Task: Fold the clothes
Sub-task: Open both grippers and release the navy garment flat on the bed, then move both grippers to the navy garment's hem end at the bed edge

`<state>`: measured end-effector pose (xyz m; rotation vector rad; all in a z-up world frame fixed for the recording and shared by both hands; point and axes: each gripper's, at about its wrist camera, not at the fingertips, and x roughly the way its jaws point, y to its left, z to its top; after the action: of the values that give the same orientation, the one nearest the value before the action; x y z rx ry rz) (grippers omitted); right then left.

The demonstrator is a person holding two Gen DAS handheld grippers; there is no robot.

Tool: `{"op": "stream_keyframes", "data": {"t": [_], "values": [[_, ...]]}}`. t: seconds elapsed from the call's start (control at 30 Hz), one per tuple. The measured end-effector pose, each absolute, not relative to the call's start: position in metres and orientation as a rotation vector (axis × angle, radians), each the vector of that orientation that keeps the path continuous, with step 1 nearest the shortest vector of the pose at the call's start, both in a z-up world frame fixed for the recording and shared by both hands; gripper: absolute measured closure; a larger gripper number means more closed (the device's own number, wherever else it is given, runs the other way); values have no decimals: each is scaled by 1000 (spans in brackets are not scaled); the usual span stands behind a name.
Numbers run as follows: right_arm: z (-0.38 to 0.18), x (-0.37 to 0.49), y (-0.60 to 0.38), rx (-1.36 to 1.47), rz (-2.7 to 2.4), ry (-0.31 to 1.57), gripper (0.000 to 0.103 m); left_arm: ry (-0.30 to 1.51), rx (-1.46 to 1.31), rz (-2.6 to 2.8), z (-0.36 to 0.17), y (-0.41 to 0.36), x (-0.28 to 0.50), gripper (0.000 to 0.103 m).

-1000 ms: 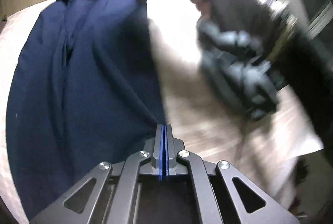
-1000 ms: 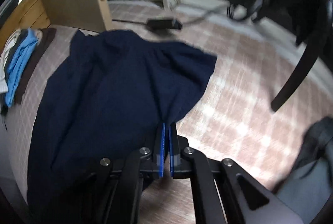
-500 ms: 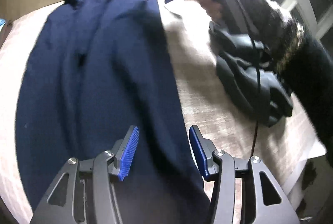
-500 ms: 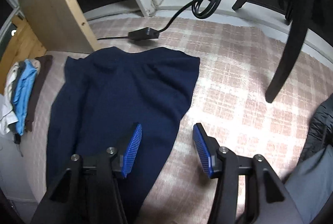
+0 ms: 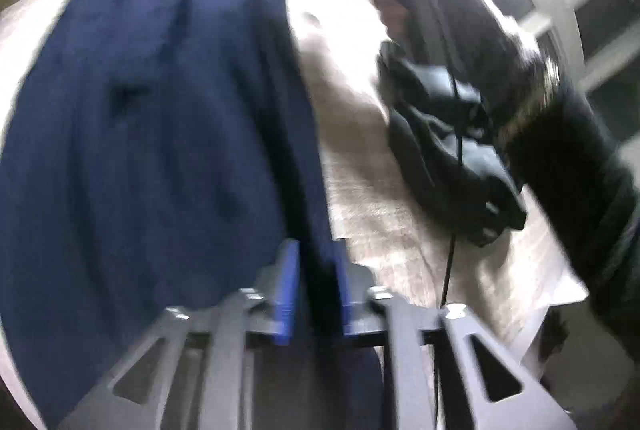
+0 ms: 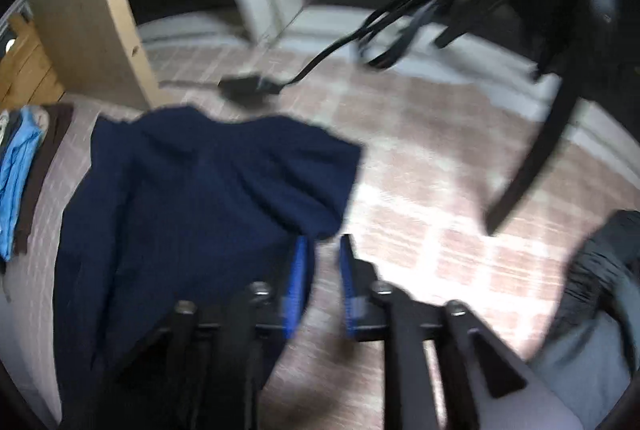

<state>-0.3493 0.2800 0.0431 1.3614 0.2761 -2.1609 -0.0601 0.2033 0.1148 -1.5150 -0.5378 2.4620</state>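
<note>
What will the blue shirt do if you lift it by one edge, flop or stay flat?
Probably flop: the shirt lies in soft wrinkles and its near corner already curls. It likely drags rather than slides, since the checked cloth under it looks textured. It seems light, being thin fabric between the left fingers.

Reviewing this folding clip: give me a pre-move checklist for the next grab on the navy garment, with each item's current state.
1. Left gripper has the navy garment edge between its fingers: ok.
2. Left grip fully closed: cannot tell, blurred.
3. Right gripper over the garment edge: not ok, only the checked cloth lies between its fingers.
4. Right jaws open: ok.
5. Garment spread flat: not ok, rumpled.
6. Clothes stack apart from the garment: ok.
</note>
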Motion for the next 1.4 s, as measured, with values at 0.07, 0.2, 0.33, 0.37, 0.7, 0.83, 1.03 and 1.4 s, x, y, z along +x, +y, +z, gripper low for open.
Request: {"op": "stream_keyframes", "data": {"t": [0.07,0.2,0.33,0.37,0.7,0.83,1.03,1.4], "values": [[67,-331,302,1313,-2154,162,81,-541,-1539,2473,117,196,-49,61],[98,-252,336,1200,-2007,91,81,-493,-1549,2531,119,179,-40,59],[77,-179,339,1261,-1924,236,82,-453,-1570,2561,115,165,-44,60],[67,-174,336,1295,-1914,241,82,-443,-1575,2568,114,162,-45,60],[28,-196,333,1424,-1867,56,82,-334,-1630,2607,87,145,-111,70],[17,-198,331,1424,-1832,-9,82,-263,-1609,2609,85,150,-126,71],[2,-197,319,1407,-1817,-7,100,-240,-1591,2585,85,156,-135,101],[36,-195,312,1320,-2039,162,82,-394,-1590,2592,106,132,-117,71]]}}
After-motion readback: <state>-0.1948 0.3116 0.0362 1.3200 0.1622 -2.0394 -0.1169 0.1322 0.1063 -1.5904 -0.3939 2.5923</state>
